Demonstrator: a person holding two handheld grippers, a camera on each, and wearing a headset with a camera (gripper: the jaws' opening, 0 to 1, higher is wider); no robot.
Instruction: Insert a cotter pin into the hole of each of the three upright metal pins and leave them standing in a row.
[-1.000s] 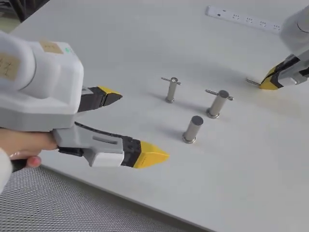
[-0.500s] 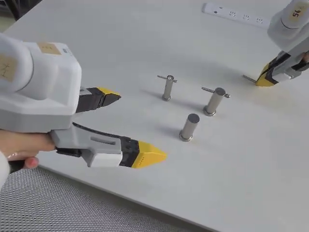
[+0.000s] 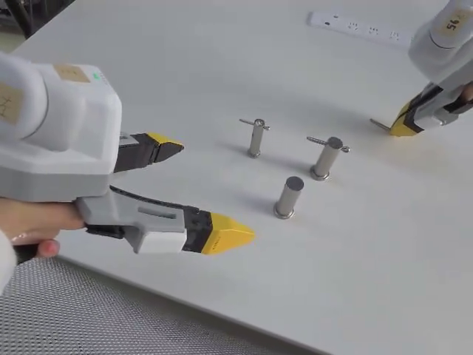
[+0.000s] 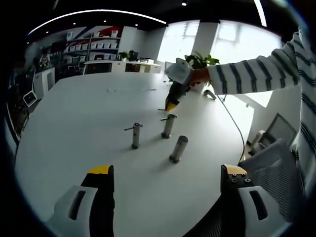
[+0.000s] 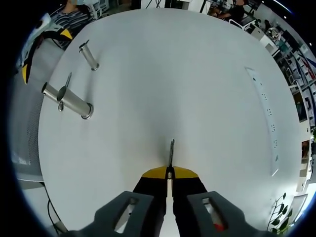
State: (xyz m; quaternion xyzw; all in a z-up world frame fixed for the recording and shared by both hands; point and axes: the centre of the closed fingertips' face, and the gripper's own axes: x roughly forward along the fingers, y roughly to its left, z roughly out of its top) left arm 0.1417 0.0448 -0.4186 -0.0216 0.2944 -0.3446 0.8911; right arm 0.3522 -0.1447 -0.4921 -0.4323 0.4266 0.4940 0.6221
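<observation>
Three upright metal pins stand on the white table. The far-left pin (image 3: 255, 139) and the far-right pin (image 3: 324, 159) each carry a cotter pin through the top. The nearer pin (image 3: 288, 197) has a bare top. My right gripper (image 3: 401, 127) is at the upper right, shut on a loose cotter pin (image 3: 379, 123) that sticks out from its yellow tips (image 5: 169, 172), low over the table. My left gripper (image 3: 199, 191) hovers open and empty at the near left, facing the pins (image 4: 178, 148).
A white power strip (image 3: 362, 26) lies at the far edge of the table (image 3: 148, 66). The table's near edge runs below my left gripper, with grey mesh (image 3: 89, 318) beyond it. A person's striped sleeve (image 4: 261, 74) reaches in from the right.
The head view has shifted slightly. The right gripper has tipped more steeply over its cotter pin, with the tips staying in about the same spot. The left gripper and the pins have not moved.
</observation>
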